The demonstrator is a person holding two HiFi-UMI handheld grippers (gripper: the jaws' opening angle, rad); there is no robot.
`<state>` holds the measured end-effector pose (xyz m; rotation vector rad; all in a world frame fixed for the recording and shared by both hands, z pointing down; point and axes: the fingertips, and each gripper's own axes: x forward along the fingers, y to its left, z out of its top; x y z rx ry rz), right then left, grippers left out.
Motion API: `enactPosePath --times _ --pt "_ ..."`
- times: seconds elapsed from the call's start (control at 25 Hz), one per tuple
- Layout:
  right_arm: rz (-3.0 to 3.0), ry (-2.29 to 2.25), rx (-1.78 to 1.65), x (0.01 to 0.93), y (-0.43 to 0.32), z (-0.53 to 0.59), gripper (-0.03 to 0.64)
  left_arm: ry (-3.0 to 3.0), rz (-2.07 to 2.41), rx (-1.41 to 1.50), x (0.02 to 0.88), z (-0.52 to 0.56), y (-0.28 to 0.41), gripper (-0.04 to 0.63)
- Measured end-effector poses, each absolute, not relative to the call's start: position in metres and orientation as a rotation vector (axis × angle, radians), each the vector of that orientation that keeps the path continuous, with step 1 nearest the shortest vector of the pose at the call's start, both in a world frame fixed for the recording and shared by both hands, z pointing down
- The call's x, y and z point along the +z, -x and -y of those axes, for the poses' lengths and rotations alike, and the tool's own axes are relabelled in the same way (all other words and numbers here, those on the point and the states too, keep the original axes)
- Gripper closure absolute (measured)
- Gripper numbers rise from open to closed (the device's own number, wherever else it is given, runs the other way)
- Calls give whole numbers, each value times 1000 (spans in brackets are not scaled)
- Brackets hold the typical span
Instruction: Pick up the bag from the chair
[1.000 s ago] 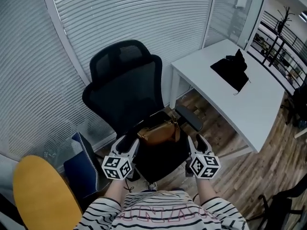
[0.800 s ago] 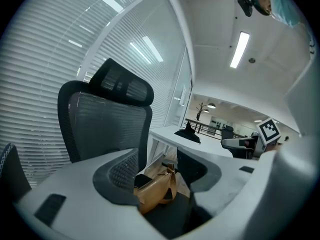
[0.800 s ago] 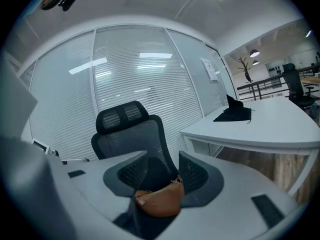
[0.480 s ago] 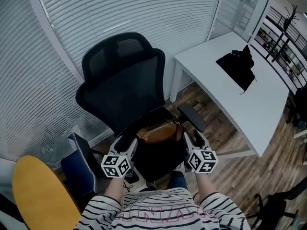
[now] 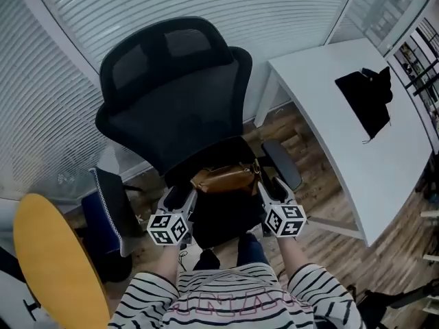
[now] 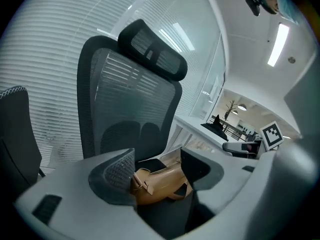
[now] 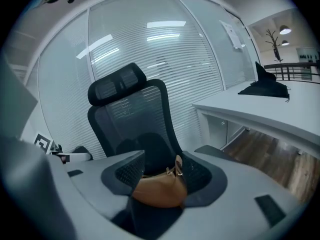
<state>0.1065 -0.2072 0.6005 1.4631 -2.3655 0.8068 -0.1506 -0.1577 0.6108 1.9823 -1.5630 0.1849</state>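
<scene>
A tan leather bag lies on the seat of a black mesh office chair, its strap hardware at the right end. My left gripper sits low at the bag's left end and my right gripper at its right end. Both sets of jaws have just been opening and stand apart. In the left gripper view the bag shows in the gap of the left gripper, just ahead of the pads. The right gripper frames the bag the same way. Neither gripper presses on it.
A white desk stands at the right with a black cloth on it. The chair's right armrest lies close to my right gripper. A dark blue case and a yellow round top are at the left. Blinds close the back.
Both grippers have sunk and moved in toward the seat, now flanking the bag's two ends. Their jaws stand wider. The head view has moved closer over the chair.
</scene>
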Motion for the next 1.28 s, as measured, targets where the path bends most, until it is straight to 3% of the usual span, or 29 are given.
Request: enactPosePath --times 0.72,1.28 --pt "2351 -1252 899 718 -81 273 374 -1652 1666 138 743 192 149 300" --pt "2347 -1274 1038 757 -75 287 384 -1564 1597 33 788 223 146 293"
